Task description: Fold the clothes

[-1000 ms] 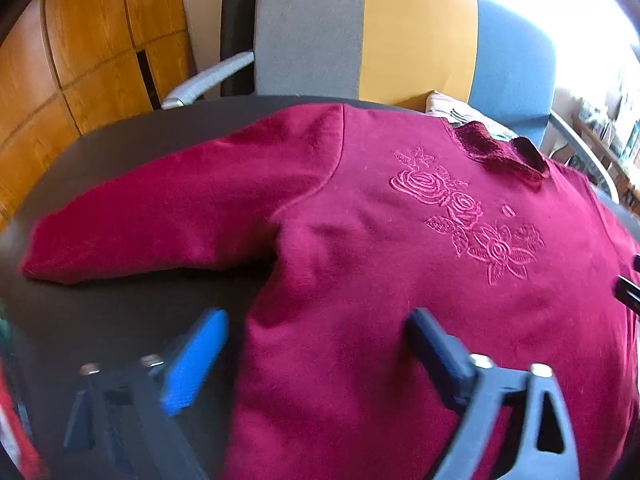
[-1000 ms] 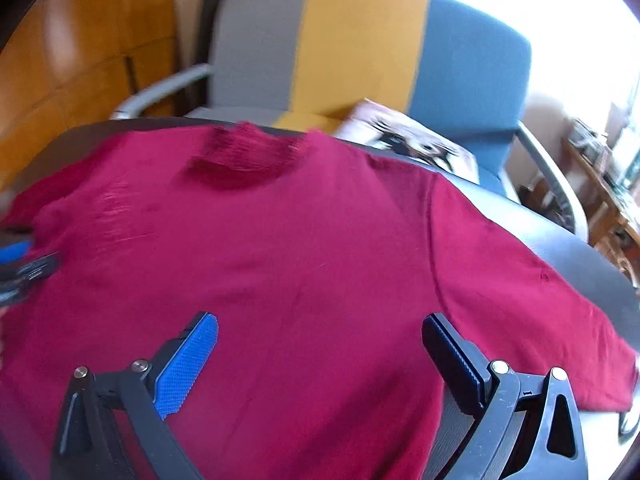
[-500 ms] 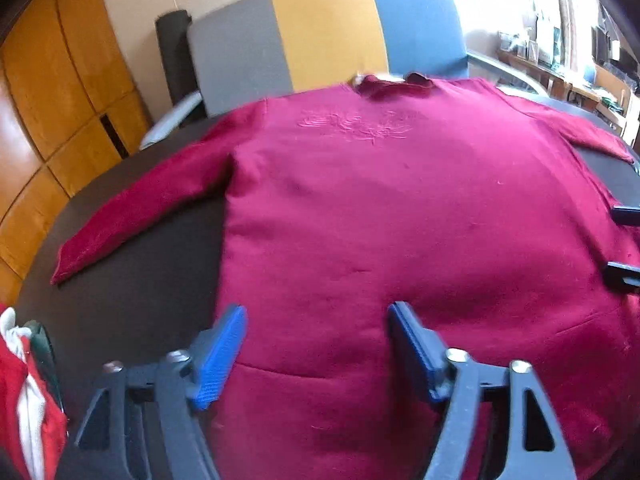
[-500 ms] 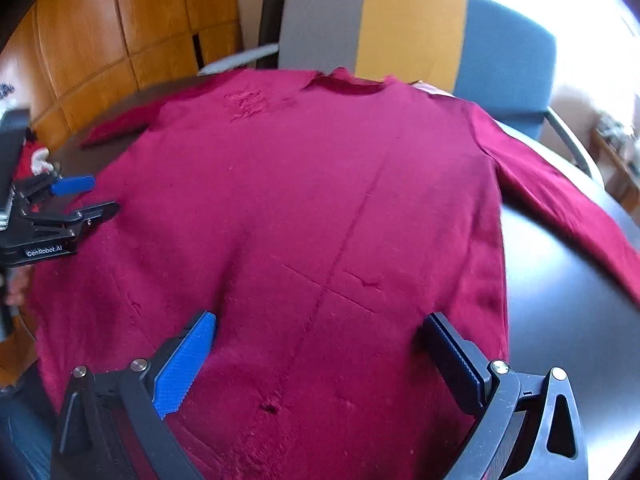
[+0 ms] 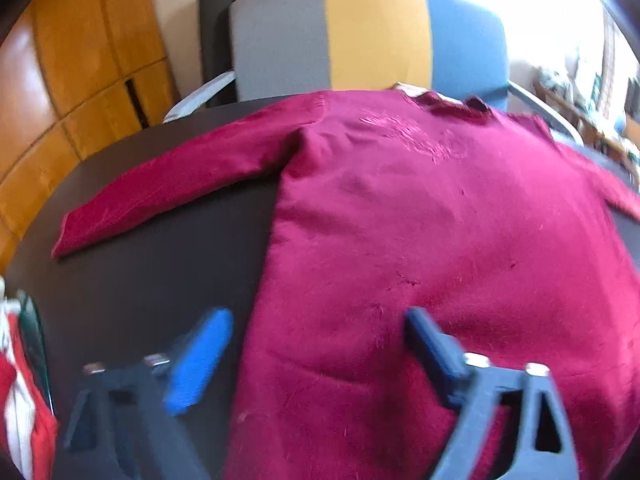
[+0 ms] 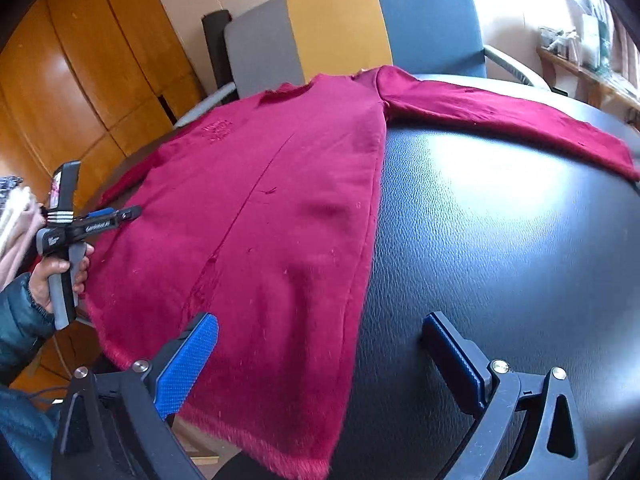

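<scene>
The left gripper (image 5: 316,344) hangs over the near left edge of the sweater (image 5: 440,240), its jaws closing with nothing pinched; one finger is over the dark counter (image 5: 160,280), the other over the fabric. This view is blurred, so the stitched pattern near the collar is hard to read. The sweater's right sleeve runs off the frame edge, and a red and white cloth (image 5: 20,392) is cut off at the lower left.

In the right wrist view, the right gripper (image 6: 320,356) stands wide apart and empty above the sweater's right side edge. The hem droops over the counter's near rim. The person's hand (image 6: 52,280) holds the left gripper's handle at the far left, its fingertips too small to judge. The striped chair (image 6: 340,28) stands behind.
</scene>
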Tool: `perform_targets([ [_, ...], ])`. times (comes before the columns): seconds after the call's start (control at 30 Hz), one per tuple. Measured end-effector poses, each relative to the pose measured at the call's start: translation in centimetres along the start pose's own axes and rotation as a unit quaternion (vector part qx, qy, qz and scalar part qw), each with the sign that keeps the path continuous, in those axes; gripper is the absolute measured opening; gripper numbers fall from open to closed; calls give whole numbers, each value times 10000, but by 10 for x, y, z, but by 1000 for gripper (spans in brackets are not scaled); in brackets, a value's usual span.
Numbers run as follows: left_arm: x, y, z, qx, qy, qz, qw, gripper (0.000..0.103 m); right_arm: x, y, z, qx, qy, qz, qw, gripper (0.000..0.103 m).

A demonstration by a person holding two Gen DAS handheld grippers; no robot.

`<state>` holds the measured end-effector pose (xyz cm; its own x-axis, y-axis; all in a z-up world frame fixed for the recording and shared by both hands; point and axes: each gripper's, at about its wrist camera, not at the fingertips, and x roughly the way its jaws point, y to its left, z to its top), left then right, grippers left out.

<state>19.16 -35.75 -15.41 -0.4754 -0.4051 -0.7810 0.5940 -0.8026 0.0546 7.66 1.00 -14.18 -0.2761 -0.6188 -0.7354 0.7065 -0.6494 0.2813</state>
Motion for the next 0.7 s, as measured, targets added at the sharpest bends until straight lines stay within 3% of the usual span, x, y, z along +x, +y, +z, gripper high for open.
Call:
perform_targets([
  [0.27, -43, 54, -45, -832, -55, -166, 9964, 75, 3, 3, -3, -59, -100, 110, 9999, 103],
  [0.37, -58, 74, -69, -1070, 48, -375, 9935, 74, 9, 11, -3, -290, -103, -114, 9995, 103],
  [0.6, -65, 72, -99, -1062, 281, -504, 9927, 74, 22, 30, -11, -699, -307, -907, 9929, 103],
  [0.7, -62, 61, -100, -800, 250, -283, 9961, 74, 20, 27, -11, -633, -341, -870, 9936, 103],
])
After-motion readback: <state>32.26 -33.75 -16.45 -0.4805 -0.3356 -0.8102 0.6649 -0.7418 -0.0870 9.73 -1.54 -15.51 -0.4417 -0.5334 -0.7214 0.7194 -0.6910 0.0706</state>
